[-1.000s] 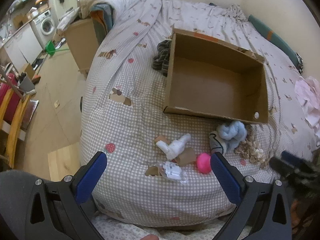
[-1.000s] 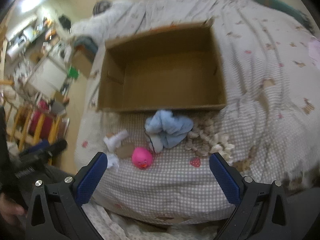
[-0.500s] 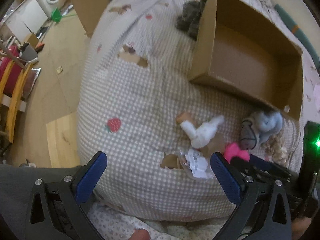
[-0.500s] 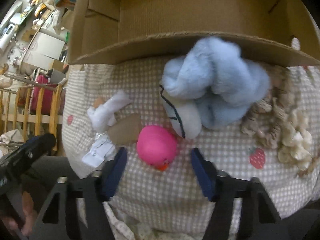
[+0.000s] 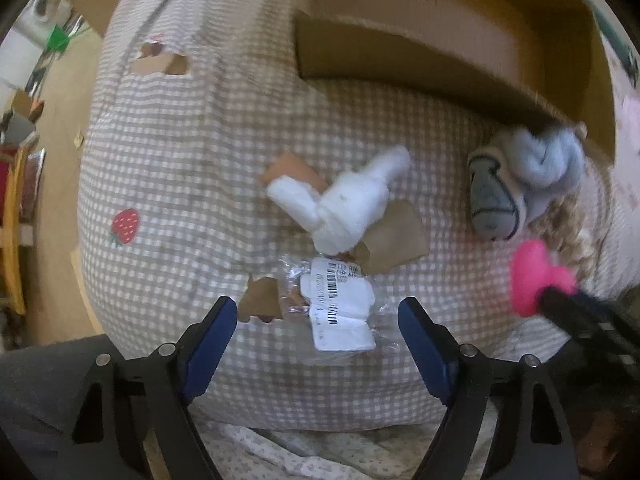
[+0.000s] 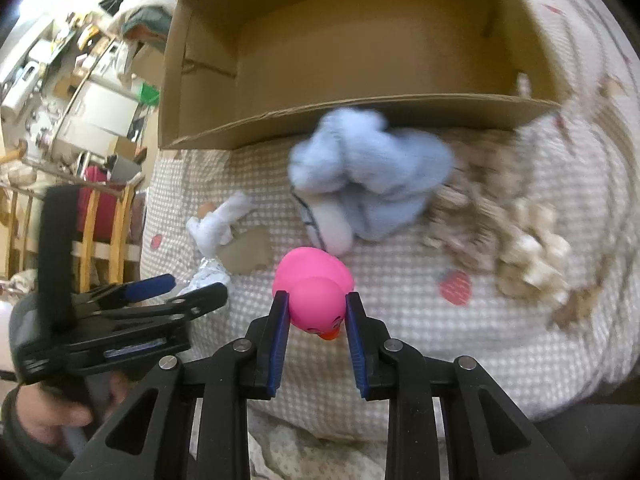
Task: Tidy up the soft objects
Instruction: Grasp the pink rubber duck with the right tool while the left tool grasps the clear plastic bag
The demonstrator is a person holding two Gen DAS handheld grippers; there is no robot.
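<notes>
The right gripper is closing on the pink rubber duck, and its blue pads already touch both sides of the duck's head. The duck sits near the front edge of the bed, beak toward the gripper. The cardboard box lies straight ahead, past the blue plush toy, so the duck probably has to go up and forward into it. The left gripper is closing too, its pads not yet touching the plastic packet between them. The white plush toy lies just beyond it.
</notes>
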